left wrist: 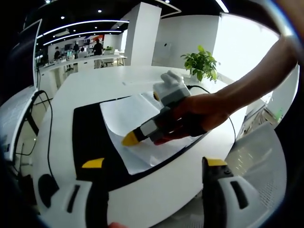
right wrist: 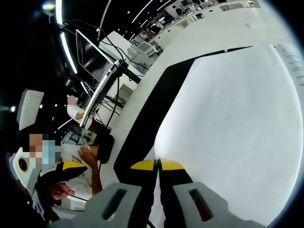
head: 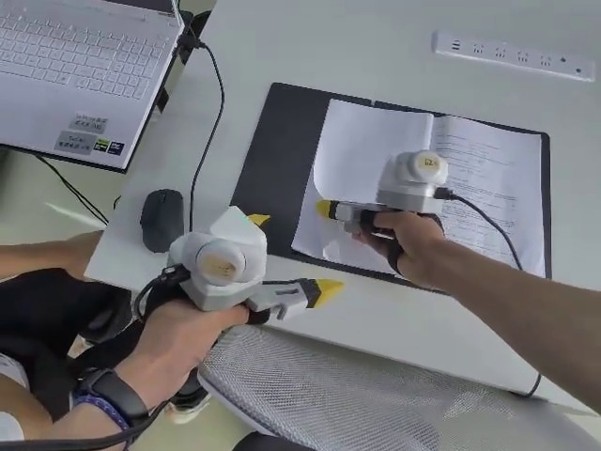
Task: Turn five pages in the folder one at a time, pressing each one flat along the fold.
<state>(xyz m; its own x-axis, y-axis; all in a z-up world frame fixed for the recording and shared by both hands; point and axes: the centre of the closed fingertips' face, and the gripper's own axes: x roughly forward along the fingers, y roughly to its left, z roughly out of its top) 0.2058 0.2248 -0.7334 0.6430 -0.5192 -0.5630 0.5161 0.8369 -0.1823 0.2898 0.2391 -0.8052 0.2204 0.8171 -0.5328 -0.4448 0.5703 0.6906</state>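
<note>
Right hand-held gripper (head: 325,209) jaws closed at bowed page (head: 362,155) edge over folder's (head: 277,160) left half; left hand-held gripper (head: 293,254) wide, just beside folder; unpressed page may spring back.

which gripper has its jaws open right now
The left gripper, held clear of the folder: its jaws stand wide apart. The right gripper has its jaws shut on the curled page.

A silver open laptop (head: 84,66) sits at the far left of the white worktop (head: 357,47), with a thin black cable (head: 218,103) running from its side down beside a black computer mouse (head: 161,219). A long white power strip (head: 515,54) lies at the far edge, and a grey mesh chair seat (head: 357,395) is by the near edge
</note>
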